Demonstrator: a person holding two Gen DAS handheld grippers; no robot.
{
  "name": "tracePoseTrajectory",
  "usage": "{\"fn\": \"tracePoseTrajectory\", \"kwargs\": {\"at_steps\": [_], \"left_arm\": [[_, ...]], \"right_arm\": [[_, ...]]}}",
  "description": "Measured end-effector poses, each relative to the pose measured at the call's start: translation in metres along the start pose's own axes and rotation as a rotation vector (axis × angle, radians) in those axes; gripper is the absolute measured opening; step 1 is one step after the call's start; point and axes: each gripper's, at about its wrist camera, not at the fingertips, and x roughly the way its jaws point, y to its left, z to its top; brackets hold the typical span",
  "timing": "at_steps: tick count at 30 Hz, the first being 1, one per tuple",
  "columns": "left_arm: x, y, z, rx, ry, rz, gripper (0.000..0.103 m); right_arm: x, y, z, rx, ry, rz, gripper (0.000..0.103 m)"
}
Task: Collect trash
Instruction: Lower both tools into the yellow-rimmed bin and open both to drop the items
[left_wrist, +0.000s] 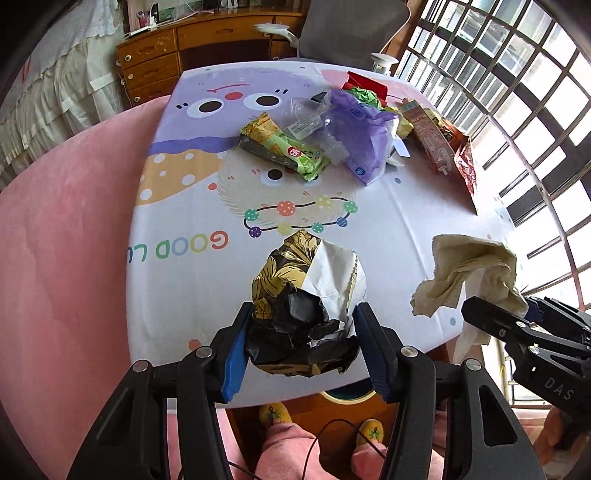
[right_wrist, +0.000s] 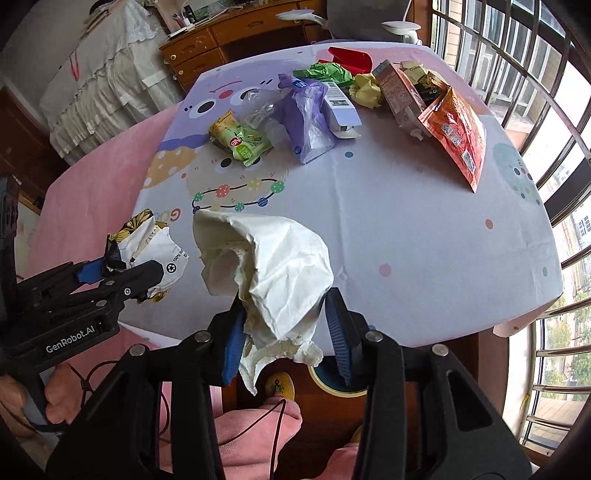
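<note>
- My left gripper (left_wrist: 301, 334) is clamped on a crumpled wrapper (left_wrist: 306, 295), black and gold with a white side, held over the near edge of the table (left_wrist: 369, 206).
- My right gripper (right_wrist: 284, 325) is pinching a wad of tissue (right_wrist: 269, 266), which droops below the fingers, also at the near edge.
- Both loads look secure, so I judge the step is carrying them off to a bin. I see none, only a round rim (right_wrist: 332, 384) on the floor under the table that I cannot identify.
- To do it well I would keep both grips firm, lift clear of the cloth, and watch the tissue's loose tail so it does not snag.
- Count: two pieces in hand. Left at the far side are roughly eight: one green wrapper (left_wrist: 284, 147), one purple bag (left_wrist: 362, 136), one clear bottle (right_wrist: 264, 114), one carton (right_wrist: 400, 99), one orange pouch (right_wrist: 458, 133), one red piece (right_wrist: 351, 59), one green wad (right_wrist: 327, 72) and one yellow wad (right_wrist: 365, 90).
</note>
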Motion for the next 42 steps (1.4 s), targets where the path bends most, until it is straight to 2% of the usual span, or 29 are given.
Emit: {"fn": "tracePoseTrajectory", "kwargs": {"at_steps": [6,11,13,16,22,26,32,38,42], "left_arm": [[-0.041,-0.054,-0.063,-0.093,-0.100,0.047,0.054],[-0.056,-0.113,-0.123,-0.150,-0.142,0.074,0.054],[-0.056,-0.135,-0.147,-0.152,-0.132,0.088,0.054],[-0.047,-0.159,-0.178,-0.140,-0.070,0.111,0.054],[-0.012,-0.176,-0.216,-0.133,0.017,0.138,0.055],[0.039,-0.173,-0.233,-0.162,0.079,0.136,0.055],[0.140,-0.158,-0.266,-0.202,0.144,0.138,0.055],[0.235,-0.148,-0.296,-0.191,0.182,0.120,0.055],[0.287,-0.148,-0.309,-0.148,0.202,0.105,0.055]], "right_arm": [[-0.025,-0.040,-0.043,-0.095,0.014,0.066,0.037],[-0.046,-0.084,-0.094,-0.141,0.046,0.104,0.037],[-0.049,-0.100,-0.116,-0.148,0.069,0.102,0.037],[-0.045,-0.126,-0.143,-0.090,0.126,0.114,0.037],[-0.024,-0.156,-0.182,-0.035,0.184,0.100,0.037],[0.019,-0.173,-0.203,0.009,0.223,0.063,0.037],[0.125,-0.193,-0.233,0.095,0.265,0.004,0.037],[0.230,-0.214,-0.260,0.184,0.266,-0.018,0.038],[0.288,-0.232,-0.273,0.233,0.288,-0.023,0.038]]}}
